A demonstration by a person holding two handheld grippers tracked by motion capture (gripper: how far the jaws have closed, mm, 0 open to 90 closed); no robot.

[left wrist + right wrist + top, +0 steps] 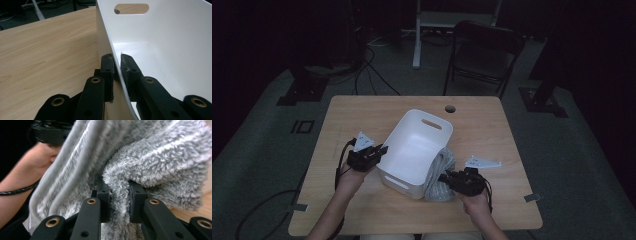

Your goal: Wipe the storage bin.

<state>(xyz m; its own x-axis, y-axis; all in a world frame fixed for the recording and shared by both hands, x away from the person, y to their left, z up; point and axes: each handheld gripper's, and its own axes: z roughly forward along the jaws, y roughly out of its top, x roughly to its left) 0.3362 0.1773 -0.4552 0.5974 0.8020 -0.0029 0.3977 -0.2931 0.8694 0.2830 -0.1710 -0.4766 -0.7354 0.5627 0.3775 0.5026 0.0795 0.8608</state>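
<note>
— So what is sitting on the wooden table [362, 112] right now?

— A white basket [414, 150] is standing near the middle, tilted a little, with a grey fleece towel [439, 175] bunched against its right side, touching it.

— And what are the grippers doing?

— The left gripper [117, 65] is pinching the basket's left wall, one jaw outside and one inside, nearly closed on the thin plastic. The right gripper [117, 192] is clamping a fold of the towel between its jaws at the near right of the basket.

— What is surrounding the table?

— Dark grey carpet is running all around it, cables are trailing across the floor on the far left, and a black folding chair [484, 52] is standing beyond the far edge beside a pale frame leg [417, 35]. The room is looking dim, with the walls falling into blackness
</note>
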